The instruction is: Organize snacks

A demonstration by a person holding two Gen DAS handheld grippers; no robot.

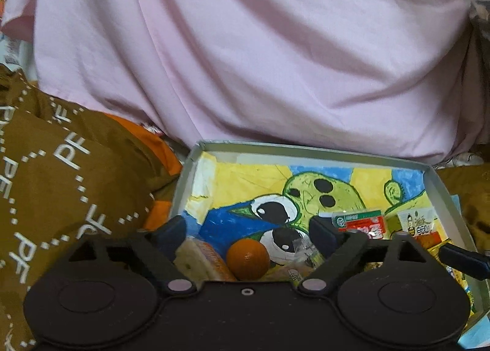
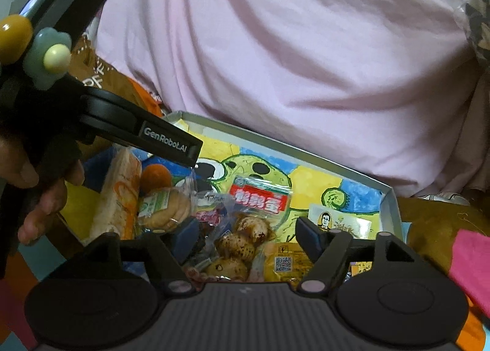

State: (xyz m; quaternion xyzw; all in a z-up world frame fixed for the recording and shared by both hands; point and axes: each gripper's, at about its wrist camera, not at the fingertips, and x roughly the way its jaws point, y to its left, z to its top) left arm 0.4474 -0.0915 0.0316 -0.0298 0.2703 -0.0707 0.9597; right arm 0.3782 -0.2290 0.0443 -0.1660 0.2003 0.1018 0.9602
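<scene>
Snacks piled in the shallow grey box, both of my grippers released over them.

Between my right gripper jaws, which stand apart and grasp nothing, I count three speckled eggs in a clear pack with a red label in Chinese characters; a yellow packet with a QR code sits by the right jaw, a wrapped round bun by the left. My left gripper is also spread wide, one orange lying loose between its jaws, untouched. Its arm reads "GenRobot.AI". A pink cloth lies beyond the box; left of the jaws, brown fabric repeats "PF".
</scene>
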